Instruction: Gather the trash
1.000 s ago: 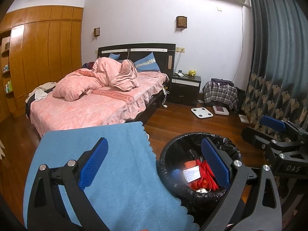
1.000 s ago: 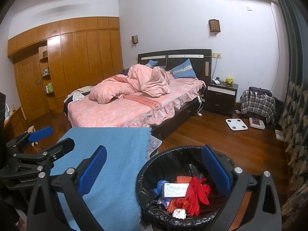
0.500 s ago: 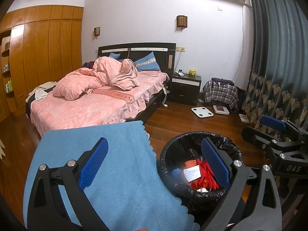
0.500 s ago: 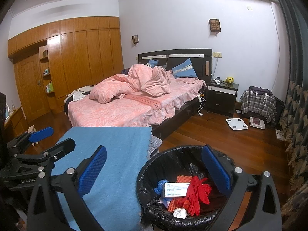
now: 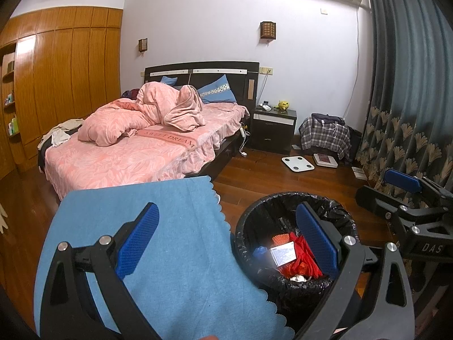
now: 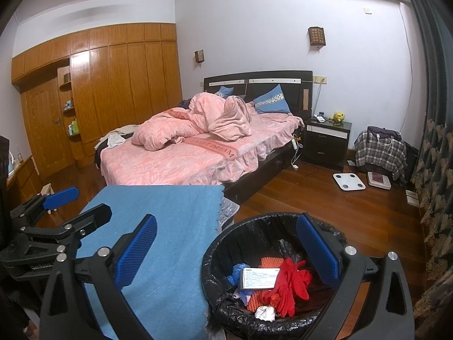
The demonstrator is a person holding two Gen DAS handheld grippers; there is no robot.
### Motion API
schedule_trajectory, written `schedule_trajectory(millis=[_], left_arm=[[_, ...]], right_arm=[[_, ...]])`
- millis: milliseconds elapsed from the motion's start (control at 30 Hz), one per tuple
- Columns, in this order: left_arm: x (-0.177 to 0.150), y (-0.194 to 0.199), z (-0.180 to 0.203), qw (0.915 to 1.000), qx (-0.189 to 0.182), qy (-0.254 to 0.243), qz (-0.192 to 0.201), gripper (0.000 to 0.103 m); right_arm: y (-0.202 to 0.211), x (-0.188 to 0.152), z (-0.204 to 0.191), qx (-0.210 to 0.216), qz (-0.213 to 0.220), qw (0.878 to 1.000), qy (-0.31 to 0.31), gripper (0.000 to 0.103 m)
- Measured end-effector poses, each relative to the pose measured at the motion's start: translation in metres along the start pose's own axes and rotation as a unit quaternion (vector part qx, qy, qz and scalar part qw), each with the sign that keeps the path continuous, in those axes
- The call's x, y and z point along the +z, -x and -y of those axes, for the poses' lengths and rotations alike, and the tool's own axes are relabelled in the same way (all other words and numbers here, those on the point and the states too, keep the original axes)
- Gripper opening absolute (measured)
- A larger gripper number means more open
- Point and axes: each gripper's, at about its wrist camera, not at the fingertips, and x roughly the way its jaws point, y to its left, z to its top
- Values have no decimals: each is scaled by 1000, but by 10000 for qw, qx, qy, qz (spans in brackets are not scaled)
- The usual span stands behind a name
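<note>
A round bin with a black liner (image 5: 249, 226) (image 6: 215, 243) stands on the floor beside a surface covered by a blue cloth (image 5: 158, 226) (image 6: 170, 226). In the bin lie a white box (image 6: 259, 278), a red glove (image 6: 291, 283), orange and blue pieces and a white paper wad (image 6: 264, 313). My left gripper (image 5: 228, 238) is open and empty, held above the cloth's right edge and the bin. My right gripper (image 6: 226, 249) is open and empty, over the bin's left rim. Each gripper shows in the other's view: the right one (image 5: 407, 198) and the left one (image 6: 53, 212).
A bed with pink bedding (image 5: 136, 153) stands behind the cloth. A dark nightstand (image 5: 273, 130), a chair with a plaid cloth (image 5: 325, 136), two floor scales (image 5: 297, 163) and a dark patterned curtain (image 5: 410, 99) are on the right. A wooden wardrobe (image 6: 113, 90) lines the left wall.
</note>
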Motion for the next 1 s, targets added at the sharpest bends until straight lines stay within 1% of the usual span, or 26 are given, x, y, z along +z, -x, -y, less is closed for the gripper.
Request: schedule_trajectory(millis=[867, 1000], left_arm=[[3, 1, -3, 10000, 6, -2, -33, 95], [4, -1, -1, 10000, -1, -5, -39, 95]], right_arm=[[-1, -3, -1, -11, -62, 10000, -25, 97], [2, -8, -2, -18, -92, 9999, -53, 97]])
